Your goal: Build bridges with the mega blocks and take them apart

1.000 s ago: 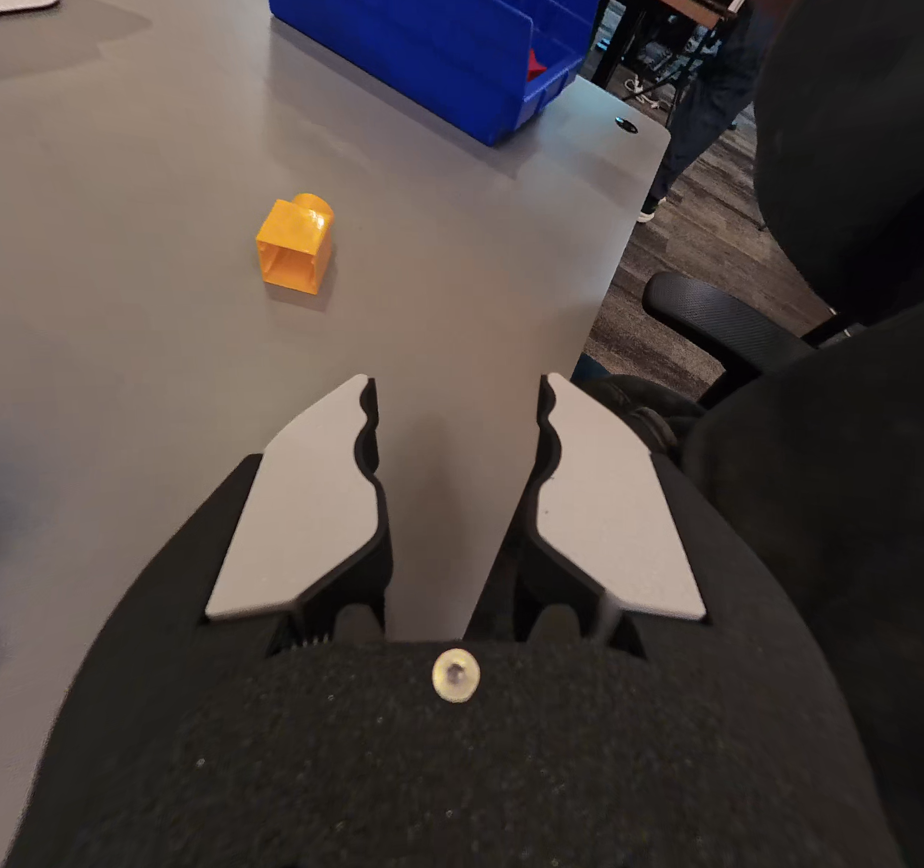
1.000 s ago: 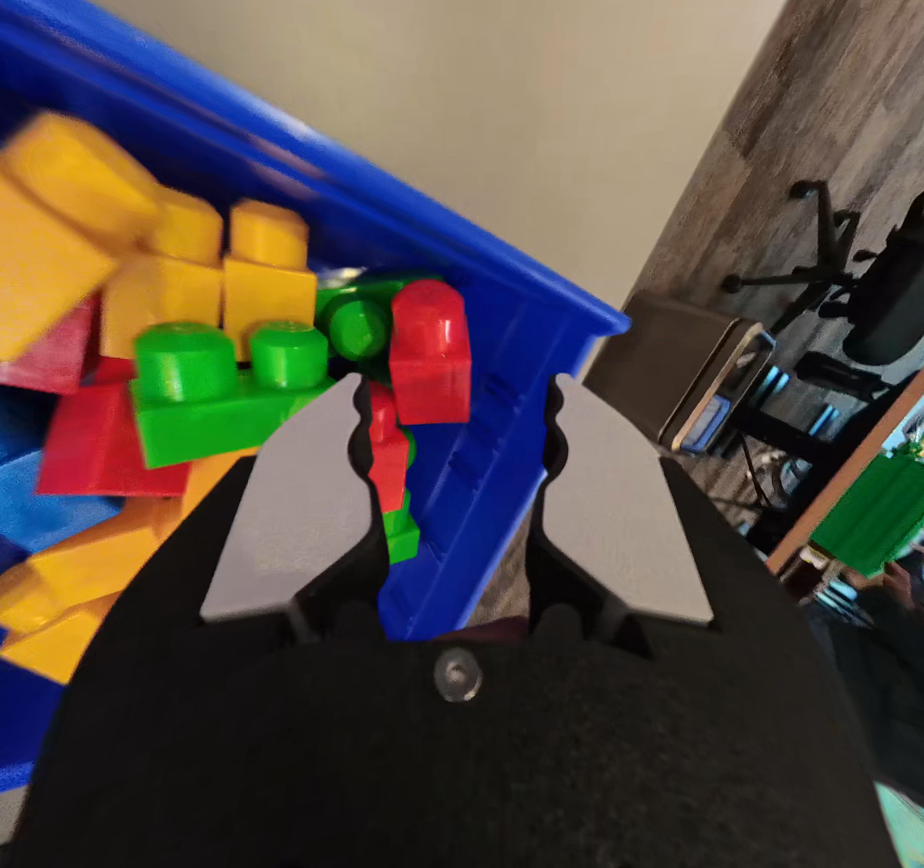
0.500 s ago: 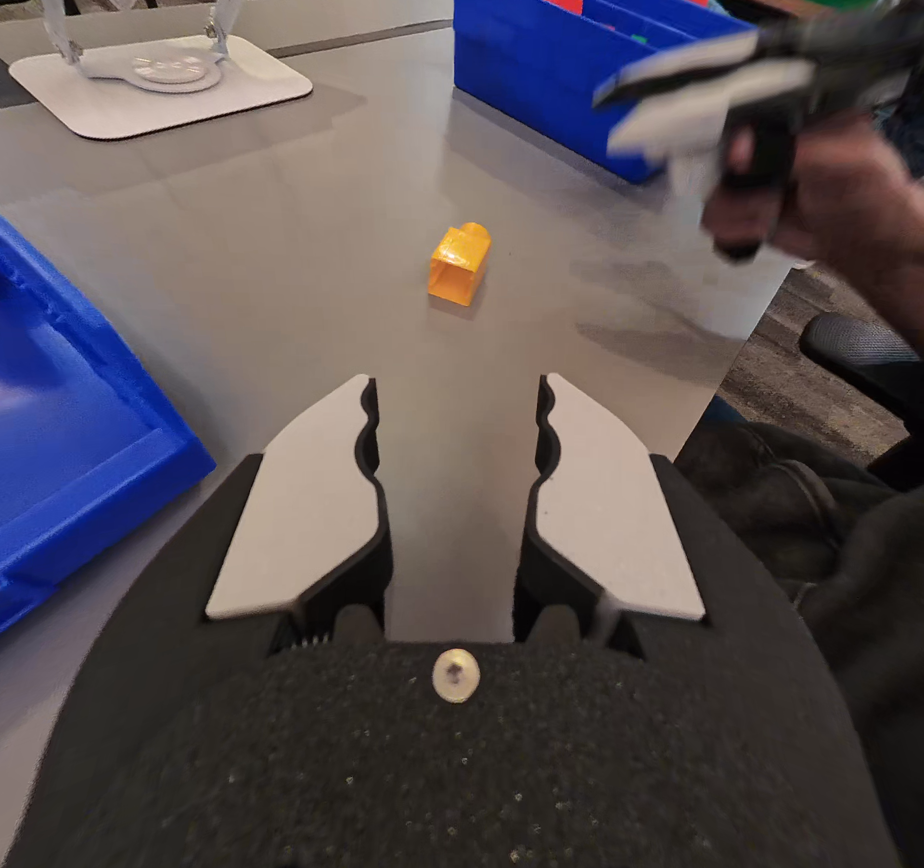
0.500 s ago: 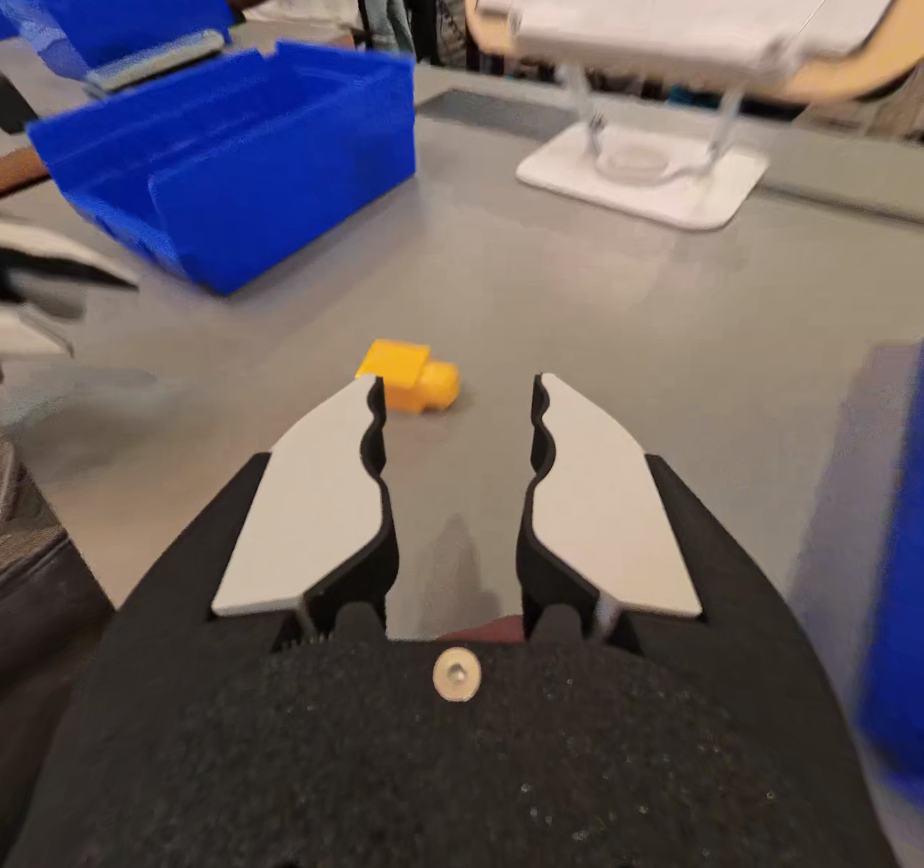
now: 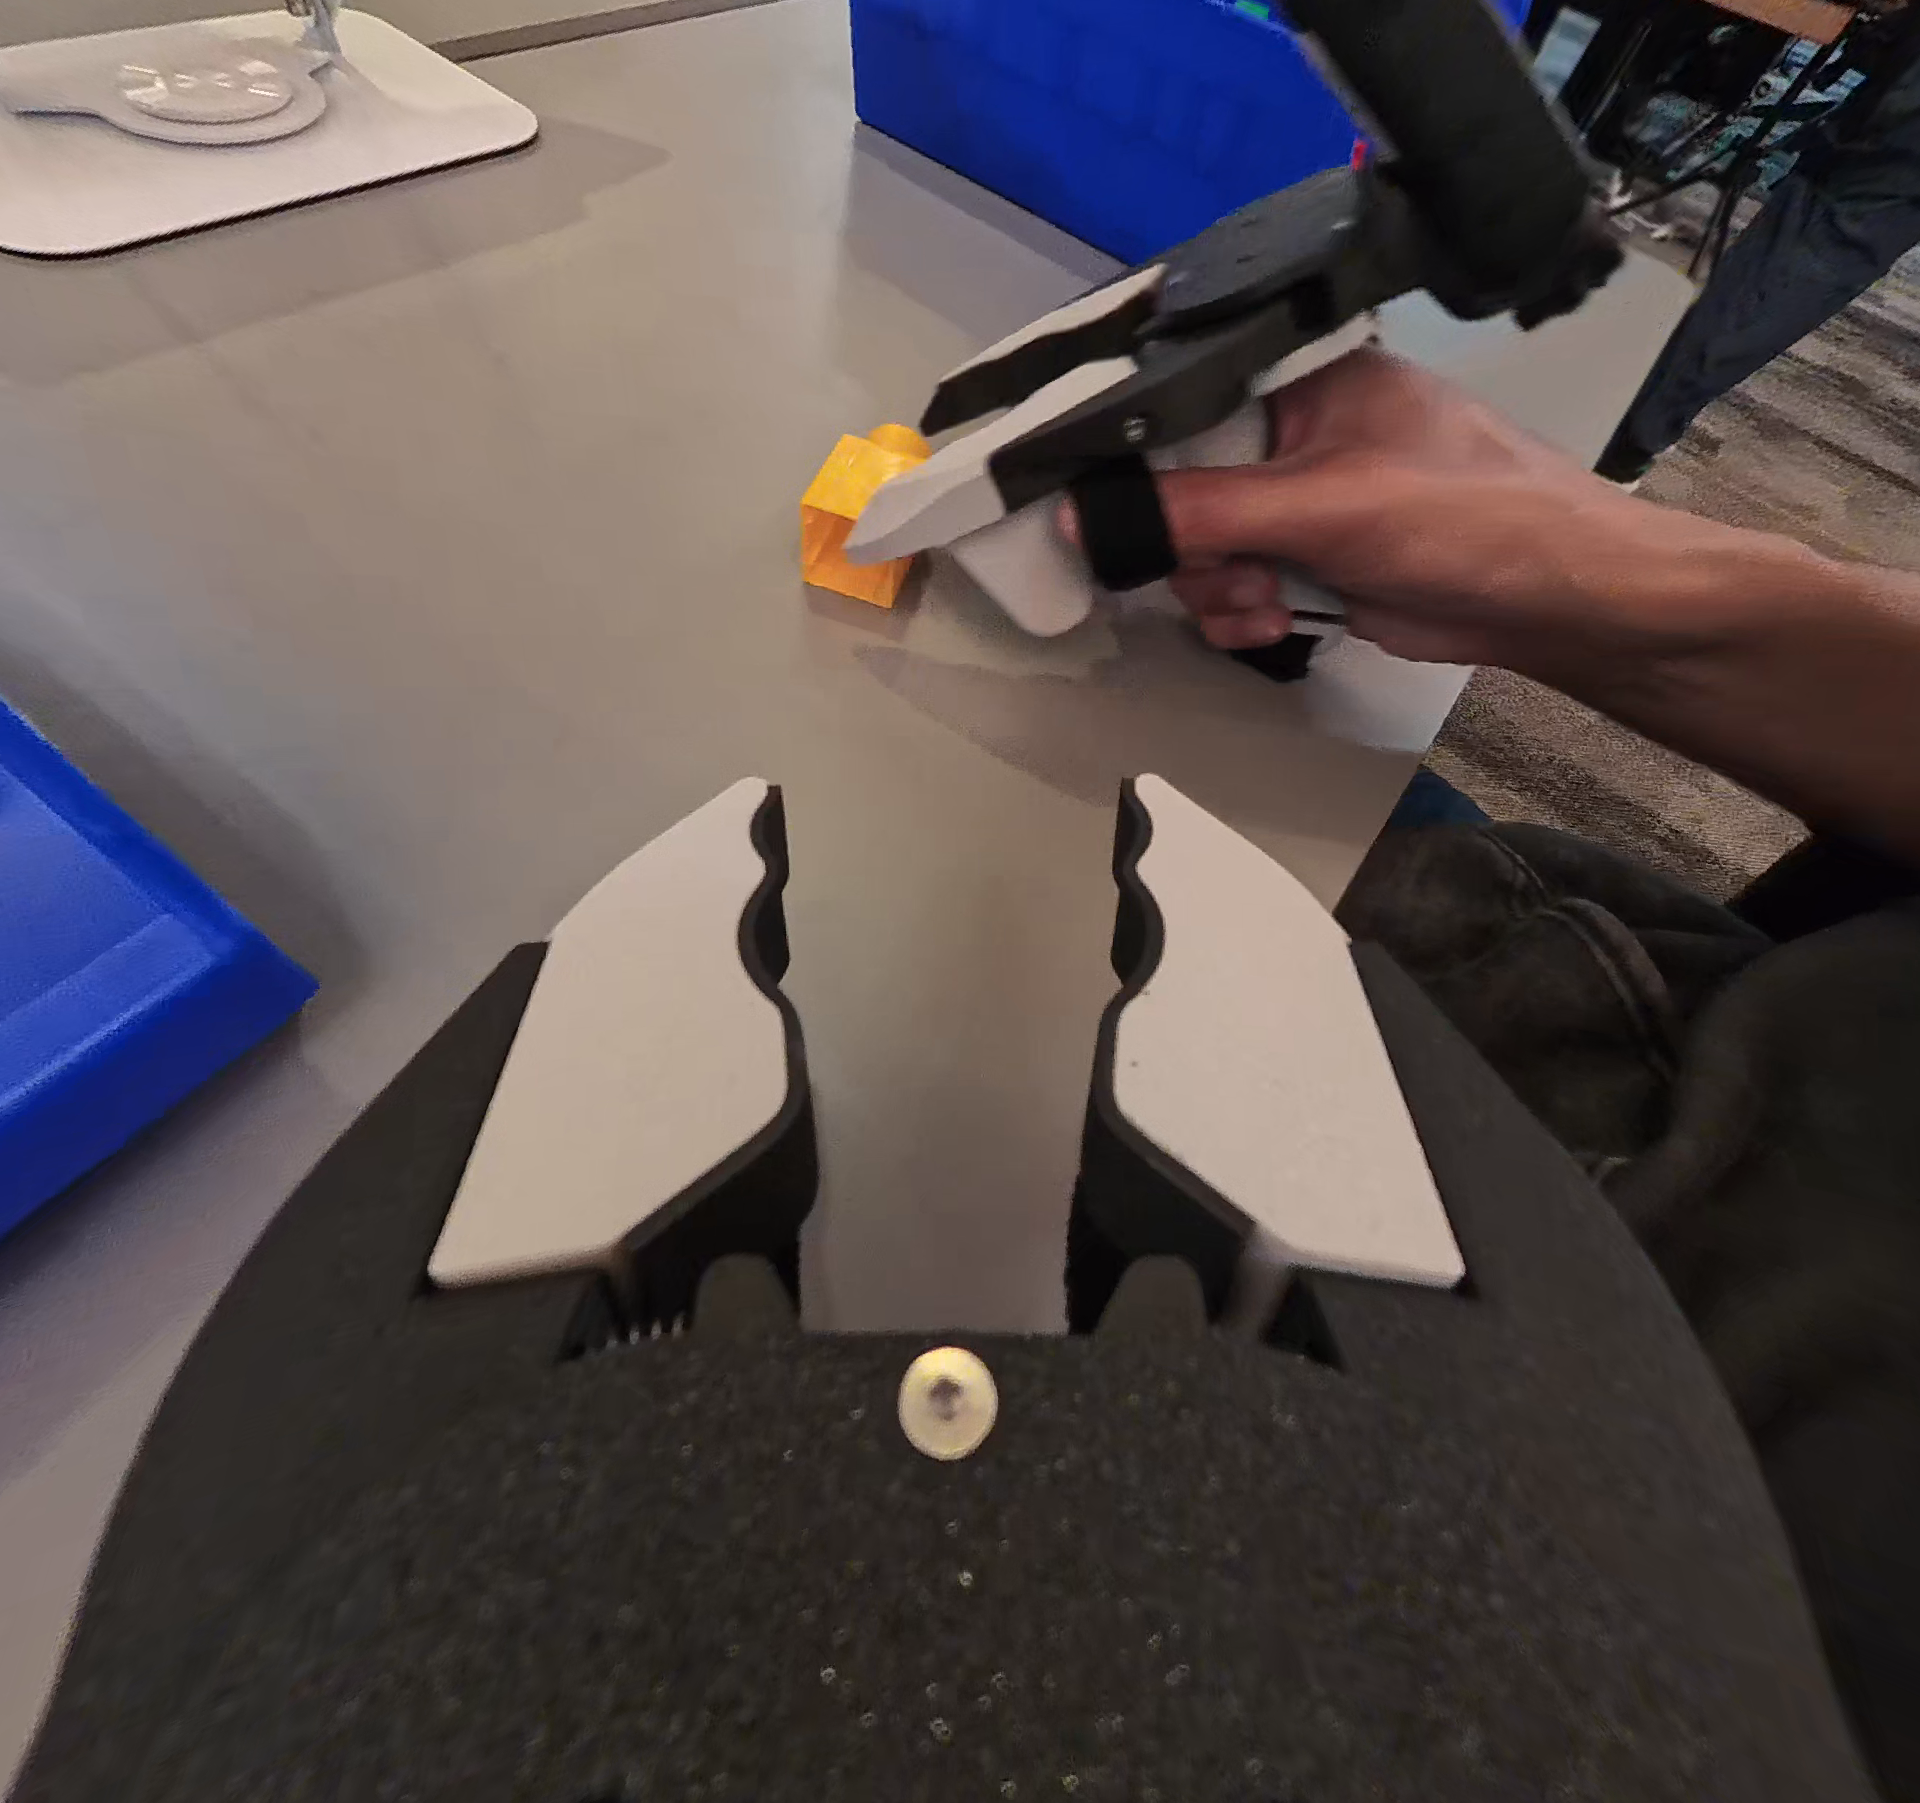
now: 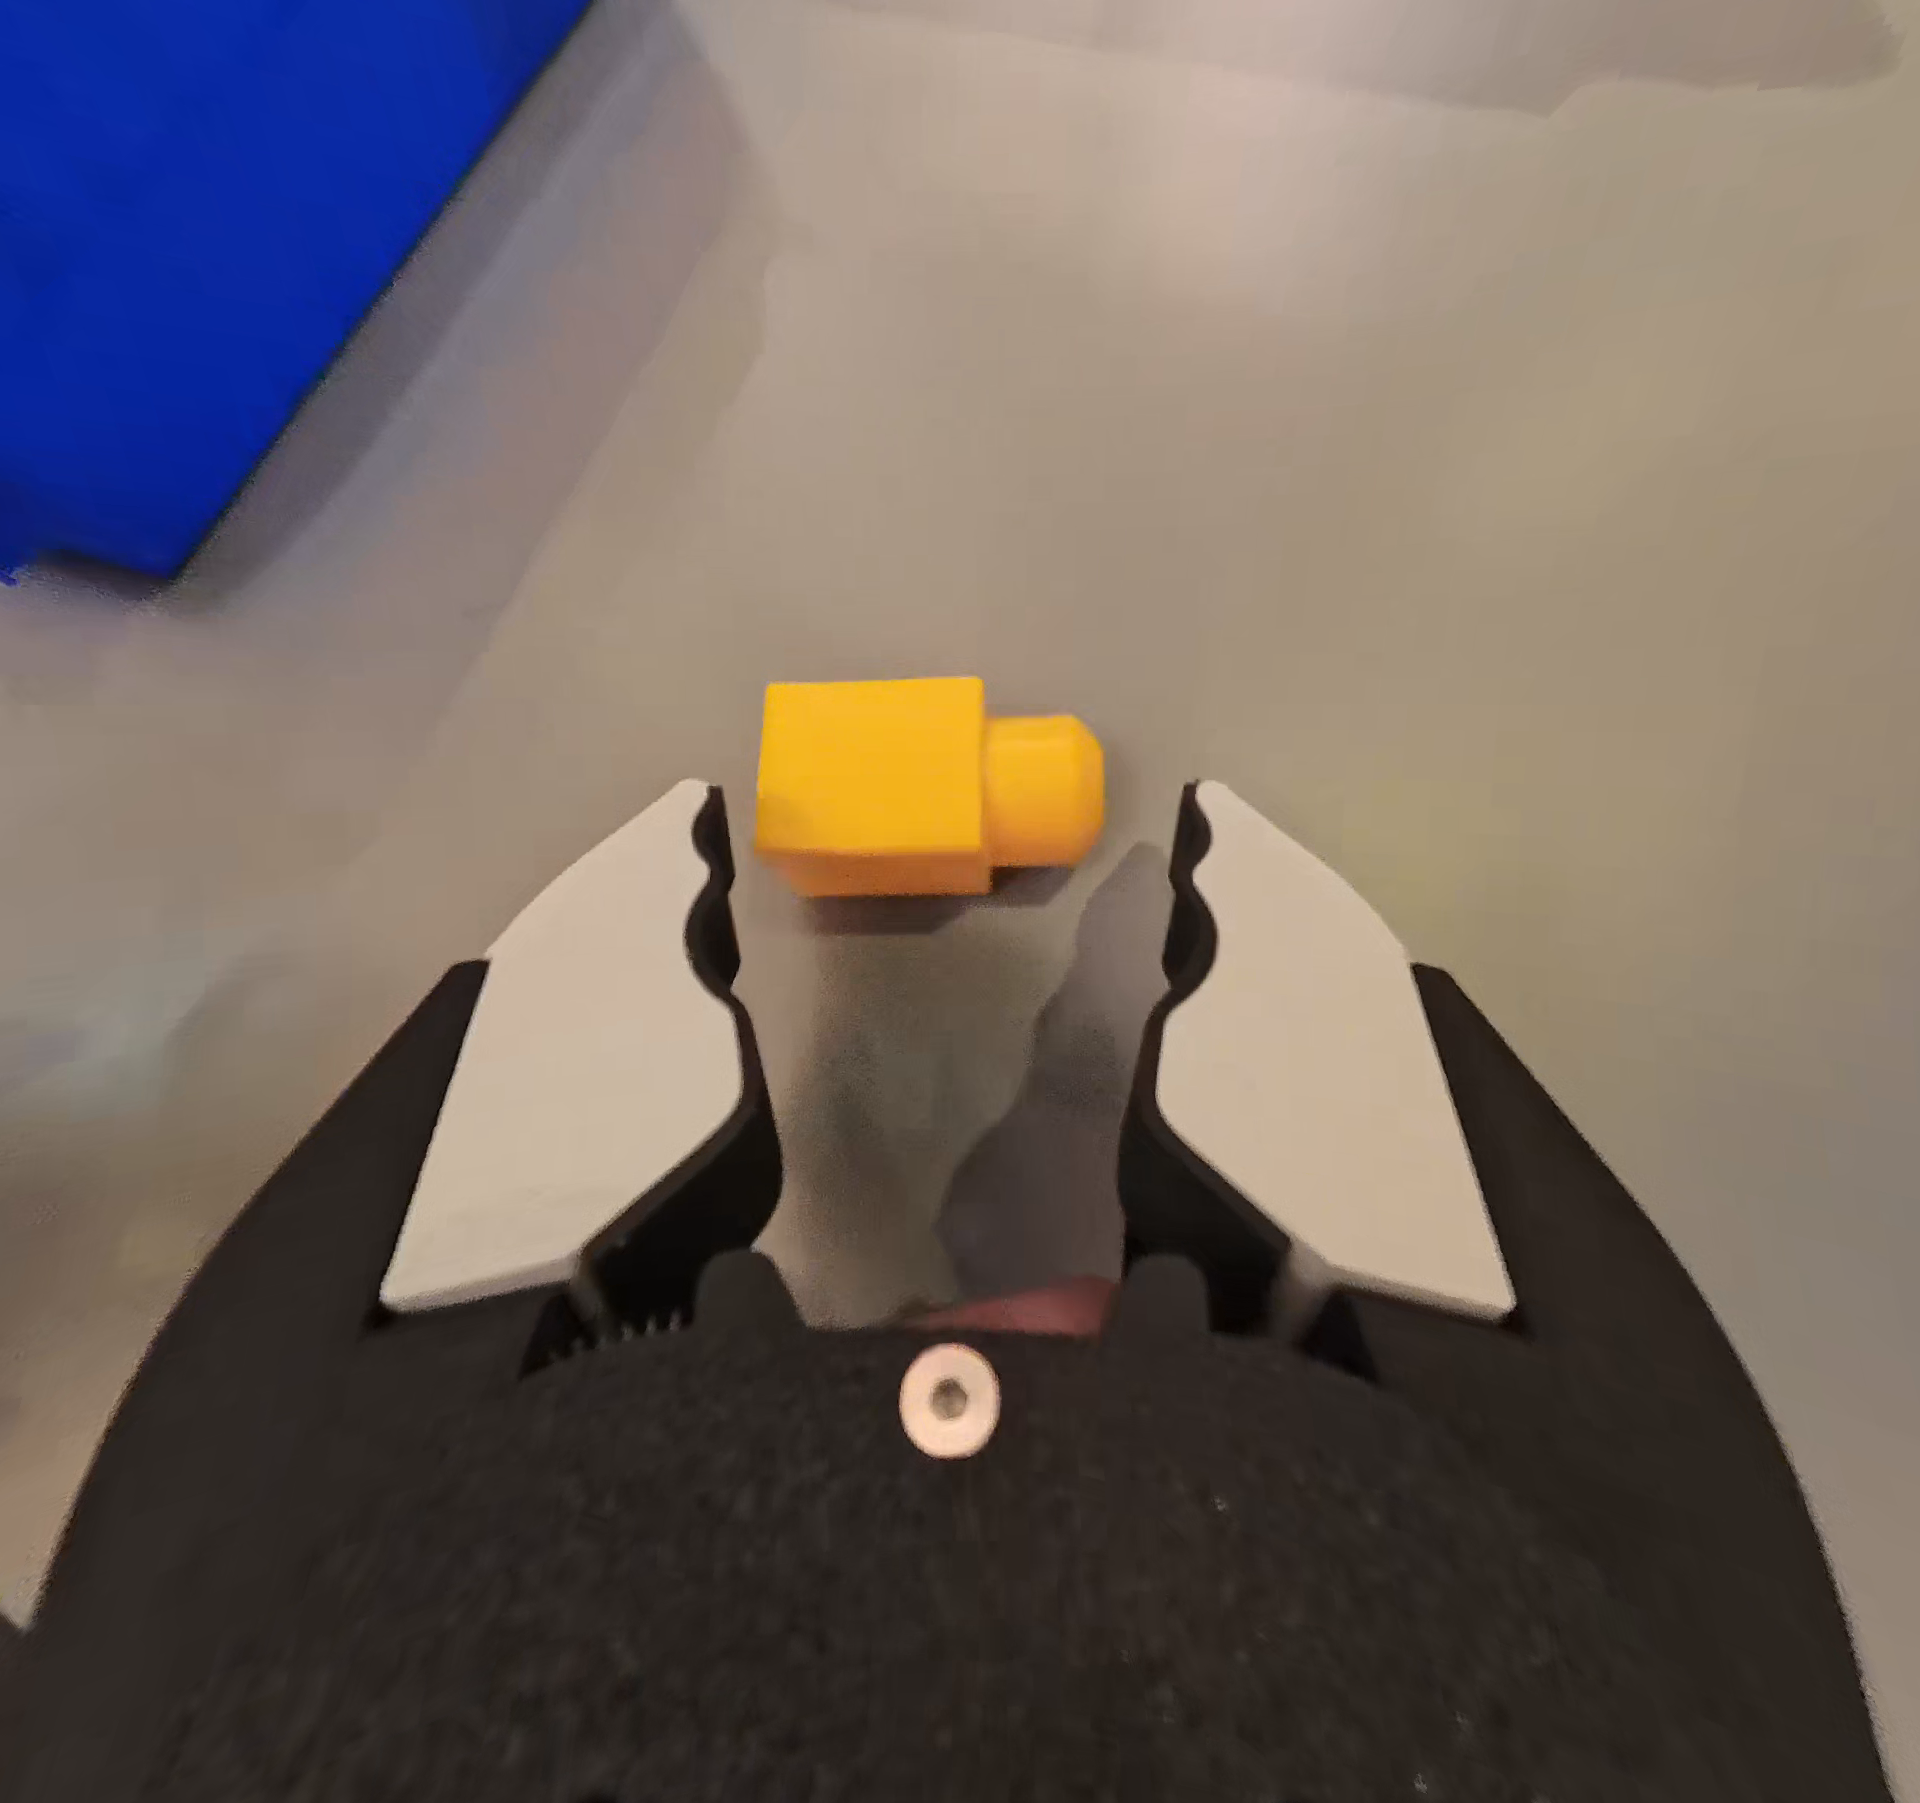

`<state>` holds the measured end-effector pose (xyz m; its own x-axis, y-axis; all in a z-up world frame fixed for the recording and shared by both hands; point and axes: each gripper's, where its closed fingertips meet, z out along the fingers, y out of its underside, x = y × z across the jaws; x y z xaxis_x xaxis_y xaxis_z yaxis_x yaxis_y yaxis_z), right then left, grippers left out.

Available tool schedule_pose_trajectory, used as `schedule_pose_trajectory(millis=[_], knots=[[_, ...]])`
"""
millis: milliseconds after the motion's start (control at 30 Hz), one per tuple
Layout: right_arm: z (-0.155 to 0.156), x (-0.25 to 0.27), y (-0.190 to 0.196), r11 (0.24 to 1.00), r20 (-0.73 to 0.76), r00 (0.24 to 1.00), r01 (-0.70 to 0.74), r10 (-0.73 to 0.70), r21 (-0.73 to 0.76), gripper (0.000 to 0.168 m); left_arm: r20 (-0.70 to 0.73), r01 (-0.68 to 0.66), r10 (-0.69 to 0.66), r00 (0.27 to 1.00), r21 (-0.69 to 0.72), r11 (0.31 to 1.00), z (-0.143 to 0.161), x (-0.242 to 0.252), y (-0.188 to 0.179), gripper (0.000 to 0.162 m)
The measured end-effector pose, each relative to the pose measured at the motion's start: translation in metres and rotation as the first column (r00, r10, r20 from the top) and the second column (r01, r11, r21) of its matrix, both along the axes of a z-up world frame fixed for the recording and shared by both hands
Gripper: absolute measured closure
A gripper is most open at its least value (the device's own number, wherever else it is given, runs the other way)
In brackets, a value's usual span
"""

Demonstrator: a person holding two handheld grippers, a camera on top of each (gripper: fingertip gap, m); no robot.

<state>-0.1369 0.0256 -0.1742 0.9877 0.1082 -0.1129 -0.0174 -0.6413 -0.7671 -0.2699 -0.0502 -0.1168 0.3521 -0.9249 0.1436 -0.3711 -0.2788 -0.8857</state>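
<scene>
A single yellow one-stud block (image 6: 883, 787) lies on its side on the grey table (image 6: 1351, 403), stud pointing right in the right wrist view. My right gripper (image 6: 951, 797) is open and empty, its fingertips just short of the block on either side. In the left wrist view the same block (image 5: 847, 517) lies mid-table with the right gripper (image 5: 904, 480) reaching over it from the right, held by a hand. My left gripper (image 5: 948, 803) is open and empty, low over the table nearer the front edge.
A blue bin (image 5: 1049, 70) holding coloured blocks stands at the back right. Another blue bin (image 5: 94, 974) sits at the left; one also shows in the right wrist view (image 6: 239, 195). A white stand base (image 5: 239, 122) is at the back left. The table edge runs along the right.
My right gripper has left the bin of blocks, swung across the table and closed in on the yellow block, opening wider. The left gripper's view has shifted left and settled.
</scene>
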Motion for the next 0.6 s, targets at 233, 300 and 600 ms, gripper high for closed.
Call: schedule_pose_trajectory(millis=[233, 300, 600], knots=[[-0.004, -0.015, 0.007, 0.996, 0.025, 0.997, -0.078, 0.079, -0.044, 0.099, -0.027, 0.002, -0.001, 1.0, 0.04, 0.999, 0.0, -0.004, -0.001, 0.102], [0.017, -0.009, 0.001, 0.993, 0.028, 0.994, -0.11, 0.109, 0.036, 0.098, -0.03, -0.005, 0.006, 1.0, 0.035, 0.999, -0.002, -0.006, 0.001, 0.102], [0.263, 0.212, -0.069, 0.711, 0.162, 0.925, 0.144, -0.344, 0.689, 0.098, -0.017, 0.005, -0.005, 1.0, -0.031, 1.0, -0.009, -0.003, 0.003, 0.102]])
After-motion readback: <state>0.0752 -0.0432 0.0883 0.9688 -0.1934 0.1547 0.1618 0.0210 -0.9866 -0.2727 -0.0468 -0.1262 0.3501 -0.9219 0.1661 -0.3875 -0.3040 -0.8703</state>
